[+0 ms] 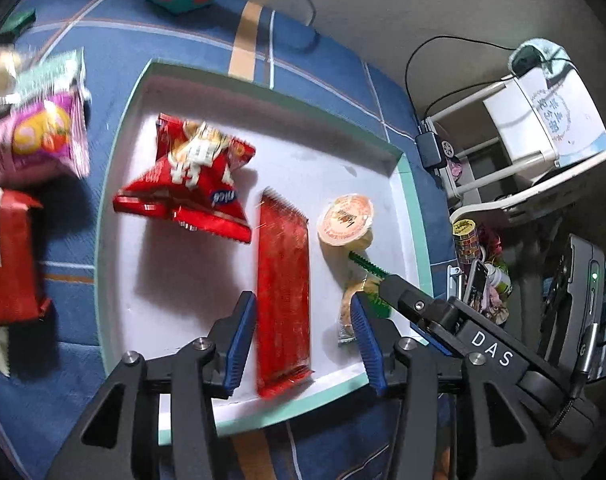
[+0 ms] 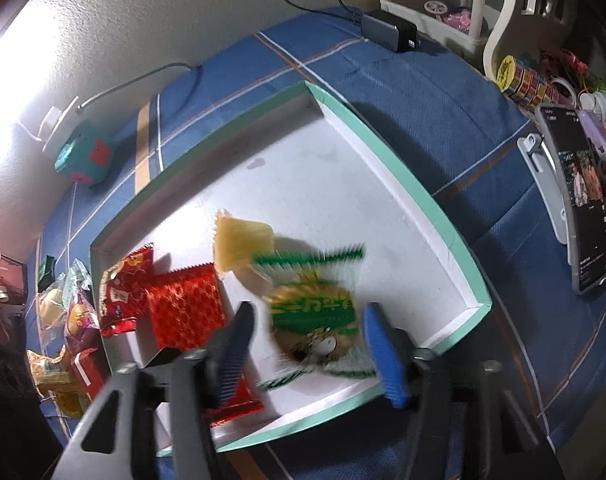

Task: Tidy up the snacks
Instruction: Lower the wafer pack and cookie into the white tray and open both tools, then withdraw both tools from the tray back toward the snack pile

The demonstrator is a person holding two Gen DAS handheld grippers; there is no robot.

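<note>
My left gripper [image 1: 303, 340] had its jaws apart astride the long red packet [image 1: 283, 300] inside the tray [image 1: 415, 216]; my right gripper [image 2: 311, 344] gaped around the green packet [image 2: 315, 320], gripping nothing. Four snacks lay within; several packets [image 1: 43, 140] waited left of the tray.

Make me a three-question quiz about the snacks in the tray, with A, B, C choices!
1. Where does the long red packet lie?
A. On the blue cloth
B. In the white tray
C. On the shelf

2. What colour is the tray's rim?
A. Mint green
B. Black
C. Yellow

3. How do the left gripper's jaws stand?
A. Squeezing a jelly cup
B. Out of sight
C. Apart, pressing nothing

Answers:
1 B, it lies on the tray's white floor.
2 A, a mint green edge runs round the tray.
3 C, the blue pads stand clear on either side of the red packet.
</note>
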